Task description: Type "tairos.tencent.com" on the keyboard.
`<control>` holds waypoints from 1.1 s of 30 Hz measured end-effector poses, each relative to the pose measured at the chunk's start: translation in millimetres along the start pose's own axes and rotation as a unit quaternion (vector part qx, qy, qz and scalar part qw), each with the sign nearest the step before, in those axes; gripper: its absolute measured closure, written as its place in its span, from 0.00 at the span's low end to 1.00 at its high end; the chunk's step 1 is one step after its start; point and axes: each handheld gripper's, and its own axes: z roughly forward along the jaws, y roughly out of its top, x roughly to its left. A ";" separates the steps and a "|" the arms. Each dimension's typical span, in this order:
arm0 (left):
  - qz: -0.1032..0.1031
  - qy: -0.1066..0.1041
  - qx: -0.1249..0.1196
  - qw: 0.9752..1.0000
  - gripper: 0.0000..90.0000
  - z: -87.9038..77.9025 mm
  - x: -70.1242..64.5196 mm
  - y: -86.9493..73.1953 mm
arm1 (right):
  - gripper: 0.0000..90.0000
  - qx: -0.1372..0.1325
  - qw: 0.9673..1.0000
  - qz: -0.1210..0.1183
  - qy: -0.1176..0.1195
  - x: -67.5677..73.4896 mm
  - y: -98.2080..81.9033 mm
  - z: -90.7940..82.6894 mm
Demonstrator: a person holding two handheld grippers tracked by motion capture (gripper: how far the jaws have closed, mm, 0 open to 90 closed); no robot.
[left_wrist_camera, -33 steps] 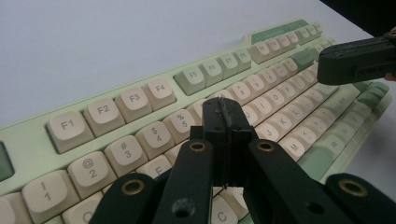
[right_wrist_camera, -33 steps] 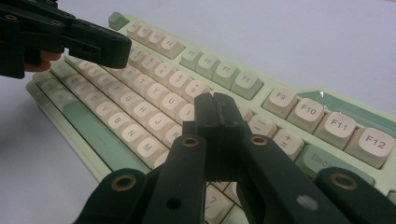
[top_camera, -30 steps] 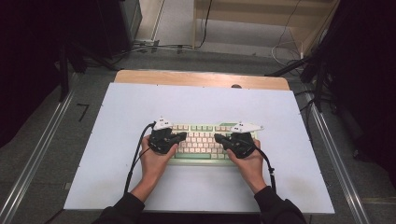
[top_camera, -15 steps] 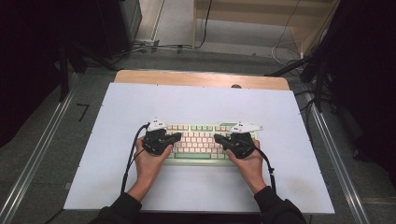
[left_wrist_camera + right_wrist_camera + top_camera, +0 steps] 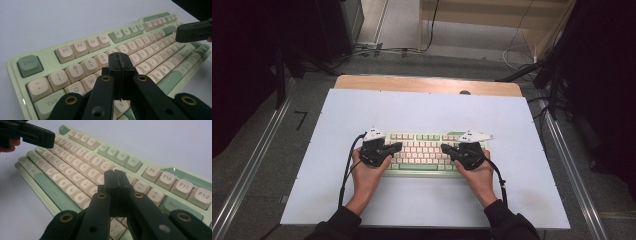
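Right now the left gripper [image 5: 119, 65] has its jaws pressed together on nothing and hovers over the left end of the keyboard [image 5: 424, 151], near the number row, while the right gripper [image 5: 117, 185], equally closed and empty, hangs over the right end. Both point inward along the keyboard's long axis, which runs left to right across the white tabletop [image 5: 422, 110]. Its case is pale green, with cream keycaps and green accent keys.

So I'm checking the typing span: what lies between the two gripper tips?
In the high view, only keyboard keys lie between the left gripper and right gripper: the cream letter rows, nothing else on them.
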 end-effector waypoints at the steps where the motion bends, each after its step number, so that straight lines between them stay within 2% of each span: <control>1: 0.000 0.000 0.000 1.000 1.00 -0.1 0.2 -0.2 | 0.98 0.000 1.000 0.000 0.000 0.1 0.0 -0.1; 22: -0.006 0.002 0.003 1.000 1.00 -4.5 2.3 -5.3 | 0.98 -0.001 1.000 0.001 0.000 0.2 -0.5 -0.3; 33: -0.011 0.020 0.009 1.000 1.00 -10.8 8.9 -13.0 | 0.98 -0.001 1.000 0.002 0.000 0.1 -0.8 -1.0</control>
